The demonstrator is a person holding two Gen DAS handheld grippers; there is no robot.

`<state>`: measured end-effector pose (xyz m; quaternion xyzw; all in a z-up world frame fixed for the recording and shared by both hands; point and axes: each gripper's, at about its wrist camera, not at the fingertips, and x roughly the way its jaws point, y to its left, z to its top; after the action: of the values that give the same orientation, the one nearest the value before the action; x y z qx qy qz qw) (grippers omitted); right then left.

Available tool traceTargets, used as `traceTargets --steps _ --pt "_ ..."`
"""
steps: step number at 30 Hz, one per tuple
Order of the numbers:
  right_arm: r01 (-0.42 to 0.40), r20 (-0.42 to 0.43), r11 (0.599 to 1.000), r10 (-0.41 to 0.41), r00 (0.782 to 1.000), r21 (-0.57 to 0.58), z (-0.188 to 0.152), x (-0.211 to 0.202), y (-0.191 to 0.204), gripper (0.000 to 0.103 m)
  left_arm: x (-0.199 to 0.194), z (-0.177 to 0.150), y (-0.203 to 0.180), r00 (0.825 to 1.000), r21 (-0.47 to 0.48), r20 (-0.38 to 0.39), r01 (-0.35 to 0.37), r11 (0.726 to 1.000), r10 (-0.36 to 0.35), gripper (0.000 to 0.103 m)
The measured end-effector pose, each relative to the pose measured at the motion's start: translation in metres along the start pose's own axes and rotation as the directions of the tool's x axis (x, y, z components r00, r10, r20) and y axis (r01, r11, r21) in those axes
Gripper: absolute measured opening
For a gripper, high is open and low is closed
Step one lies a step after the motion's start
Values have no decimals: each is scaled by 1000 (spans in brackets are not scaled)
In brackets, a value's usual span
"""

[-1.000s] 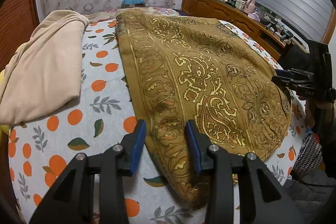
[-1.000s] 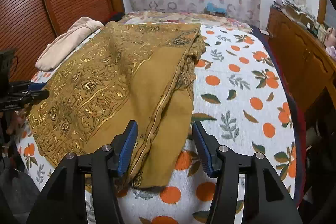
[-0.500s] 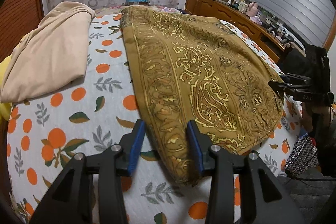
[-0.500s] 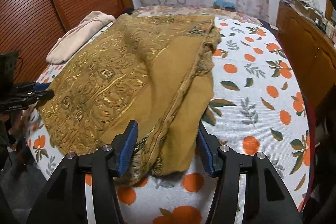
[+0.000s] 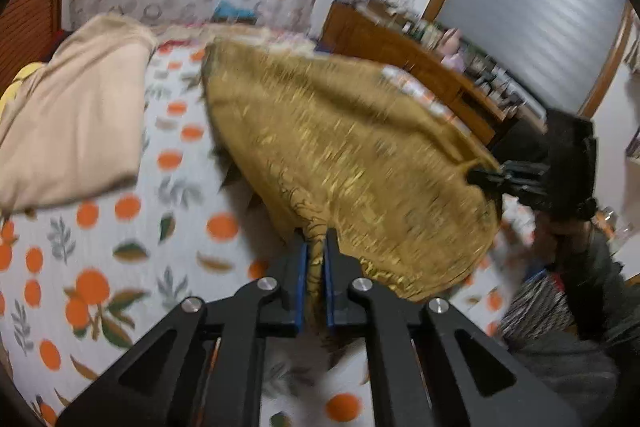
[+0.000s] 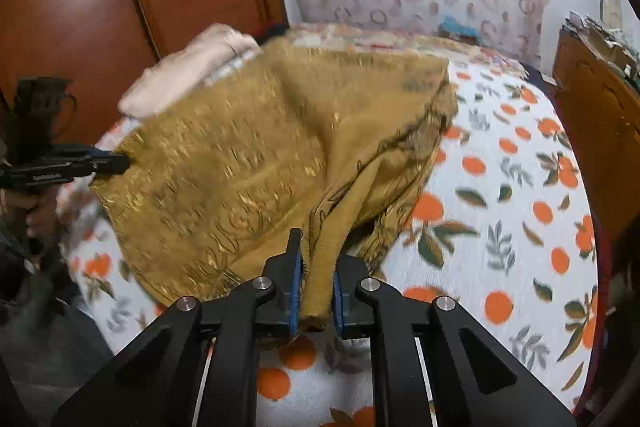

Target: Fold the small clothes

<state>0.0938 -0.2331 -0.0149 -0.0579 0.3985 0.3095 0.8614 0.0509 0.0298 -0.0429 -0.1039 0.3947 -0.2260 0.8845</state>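
On the bed [image 6: 500, 211] | left hand-held gripper [image 5: 317, 259] clamps mustard cloth [image 5: 352, 147] corner | right hand-held gripper [image 6: 316, 283] clamps other corner | beige garment [image 5: 72, 123] beside

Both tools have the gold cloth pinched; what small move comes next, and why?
Probably carry both corners forward over the gold cloth toward its far edge. The left tool and right tool each clamp a near corner, already lifted off the bedsheet, so a half fold seems set up.

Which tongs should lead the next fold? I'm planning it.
Probably the left tongs: shut on the cloth at a single flat corner, while the right tongs are shut on a bunched, doubled edge.
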Motion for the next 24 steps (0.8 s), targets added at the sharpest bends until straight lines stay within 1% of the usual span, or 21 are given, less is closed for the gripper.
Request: traceTargets --steps 3,6,9,13,15,17,20,21,24 --pt "-49 66 999 47 997 24 18 -17 -6 8 -11 26 -4 998 0 62 29 1000 -29 3" --pt "-86 131 996 82 988 27 46 -30 -9 8 -15 57 -2 992 -5 117 45 999 -44 3" --pt "-92 174 995 86 981 27 78 -35 -16 8 -13 93 5 985 -21 169 46 999 -42 3" --pt "-57 202 997 45 978 55 121 -25 -38 8 6 141 24 980 -46 197 29 998 -19 3" --pt "-35 187 996 19 982 82 142 -9 -56 8 20 160 34 981 -62 193 18 998 -6 3" --pt "-20 163 994 2 987 108 156 8 -71 8 38 178 44 984 -78 177 7 997 7 3" --pt "22 100 990 -36 994 140 176 41 -94 10 70 203 60 988 -89 143 -44 995 57 3" --pt "18 67 988 -29 997 153 181 54 -102 10 83 209 66 990 -95 125 -58 994 70 3" --pt "12 -7 982 -11 1000 187 185 73 -118 15 108 222 79 993 -107 92 -64 992 74 3"
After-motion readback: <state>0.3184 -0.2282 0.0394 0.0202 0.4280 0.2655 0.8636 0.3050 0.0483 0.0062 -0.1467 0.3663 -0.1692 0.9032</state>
